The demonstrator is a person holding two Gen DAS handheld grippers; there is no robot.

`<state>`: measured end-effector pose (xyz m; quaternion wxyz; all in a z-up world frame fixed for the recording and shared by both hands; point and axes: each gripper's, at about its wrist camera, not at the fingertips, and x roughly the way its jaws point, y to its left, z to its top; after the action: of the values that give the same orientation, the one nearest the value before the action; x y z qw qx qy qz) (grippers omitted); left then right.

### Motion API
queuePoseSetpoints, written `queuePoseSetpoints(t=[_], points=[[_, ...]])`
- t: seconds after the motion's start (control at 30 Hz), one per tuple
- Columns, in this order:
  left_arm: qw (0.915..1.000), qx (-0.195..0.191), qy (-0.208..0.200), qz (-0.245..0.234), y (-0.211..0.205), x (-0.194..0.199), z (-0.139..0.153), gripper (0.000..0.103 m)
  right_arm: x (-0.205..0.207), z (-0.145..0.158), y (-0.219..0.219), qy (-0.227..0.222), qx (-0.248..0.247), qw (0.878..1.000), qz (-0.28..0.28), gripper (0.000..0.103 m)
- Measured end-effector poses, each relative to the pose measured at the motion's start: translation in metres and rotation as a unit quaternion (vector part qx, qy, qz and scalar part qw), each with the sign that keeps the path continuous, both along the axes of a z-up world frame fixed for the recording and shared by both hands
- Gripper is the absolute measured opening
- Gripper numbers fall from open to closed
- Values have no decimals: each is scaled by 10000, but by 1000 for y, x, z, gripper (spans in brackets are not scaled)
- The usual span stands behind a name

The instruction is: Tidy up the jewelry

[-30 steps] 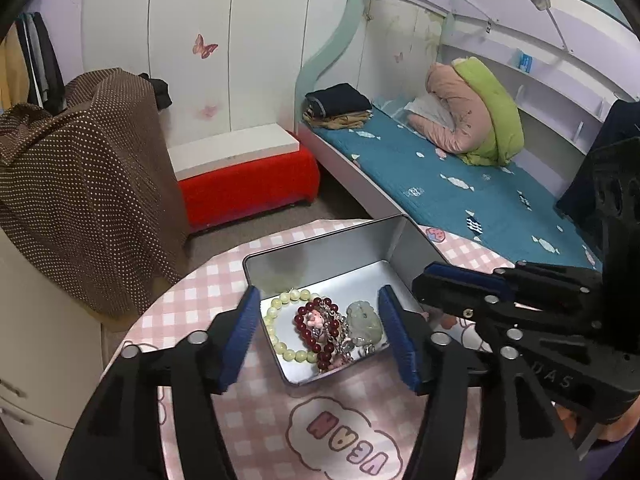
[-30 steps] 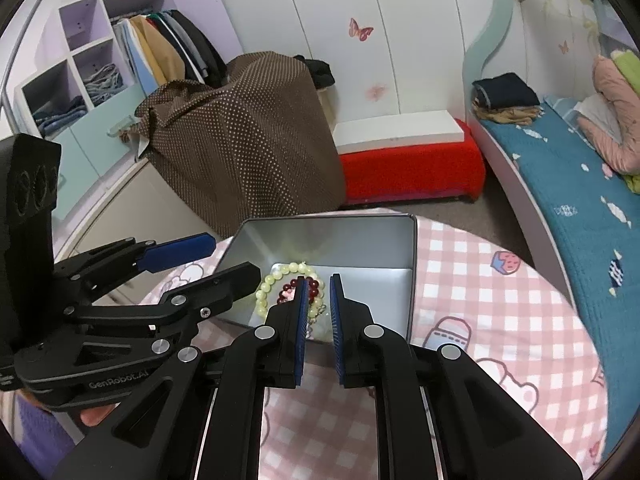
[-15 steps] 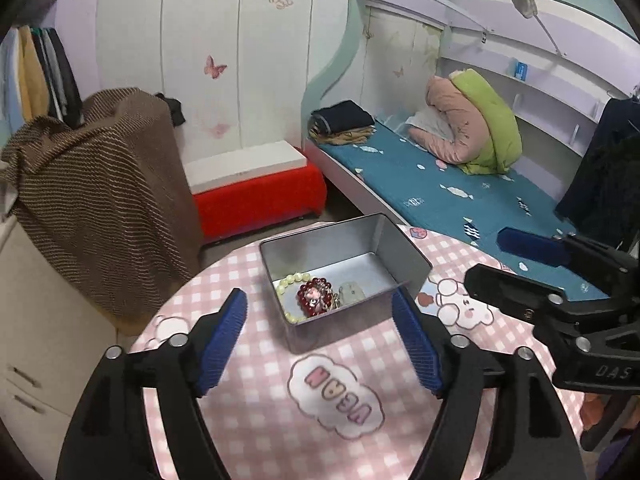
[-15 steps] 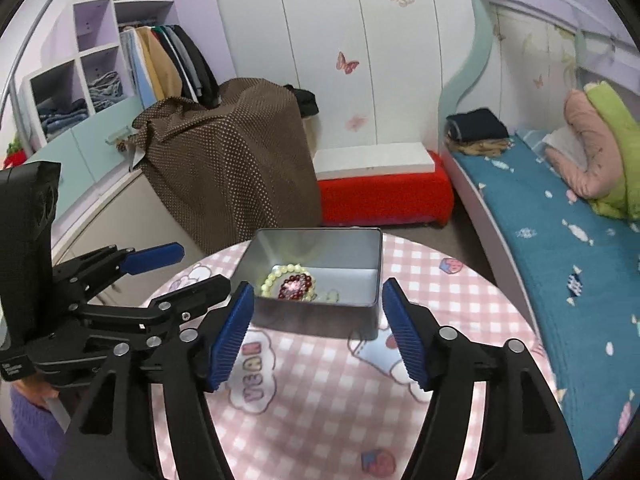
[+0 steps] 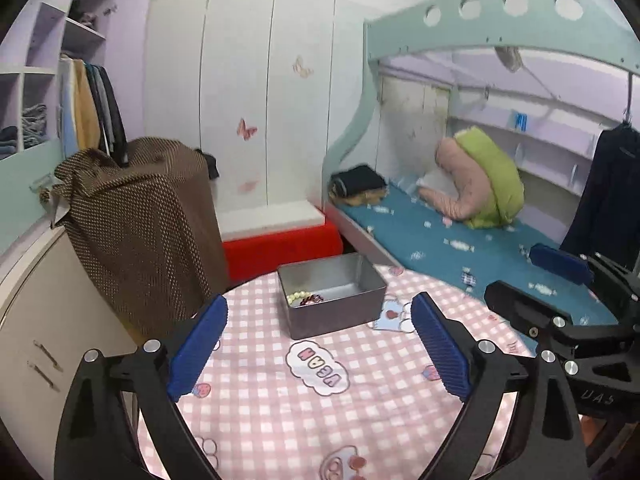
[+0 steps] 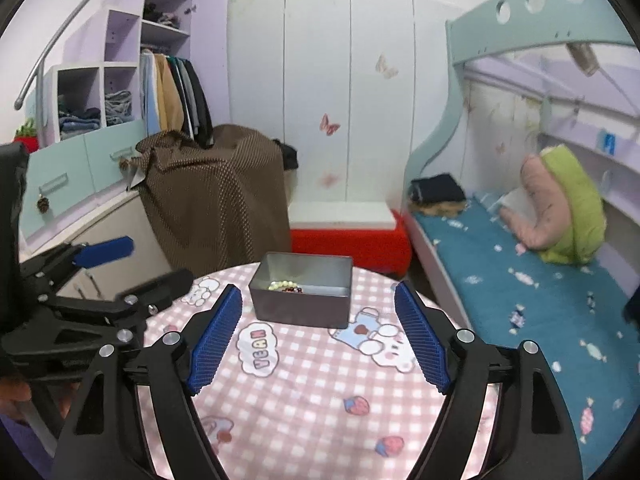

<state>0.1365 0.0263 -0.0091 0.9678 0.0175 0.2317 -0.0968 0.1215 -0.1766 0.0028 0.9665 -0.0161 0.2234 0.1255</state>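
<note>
I count one metal tin (image 5: 332,300) on the round tabletop (image 5: 320,408), and inside it one pale bead bracelet (image 5: 297,296) and one dark red bead bracelet (image 5: 312,300); other pieces I cannot tell from here. The tin stands at twelve o'clock from both of my tools, near the far edge of the tabletop.

My left hand-held gripper (image 5: 318,352) is wide open and holds nothing. My right hand-held gripper (image 6: 318,338) is also wide open and empty. Both jaws have just been opening, and nothing is between them.

One second ago both tools were low over the tin, and the right one was almost shut just above the bracelets. Now both are pulled back and higher, so the tin looks small and a pale pendant that I saw before is hidden behind the near wall.

Between the pads and the tin is free checked cloth. At three o'clock the bed (image 6: 532,300) is just beside the tabletop edge; at nine o'clock stands a cabinet (image 5: 60,320).
</note>
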Motion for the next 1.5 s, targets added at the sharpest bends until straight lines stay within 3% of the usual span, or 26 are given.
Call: queuePoseSetpoints(t=[0.37, 0.73, 1.5], points=[[9957, -30, -882, 279, -9, -90, 23, 91, -92, 26, -11, -667, 13, 9974, -274, 83], [9848, 72, -1671, 465, -18, -150, 39, 91, -138, 41, -19, -1070, 59, 9932, -456, 85], [9794, 39, -1963, 473, -23, -175, 45, 91, -168, 49, -24, -1433, 61, 9881, -549, 85]])
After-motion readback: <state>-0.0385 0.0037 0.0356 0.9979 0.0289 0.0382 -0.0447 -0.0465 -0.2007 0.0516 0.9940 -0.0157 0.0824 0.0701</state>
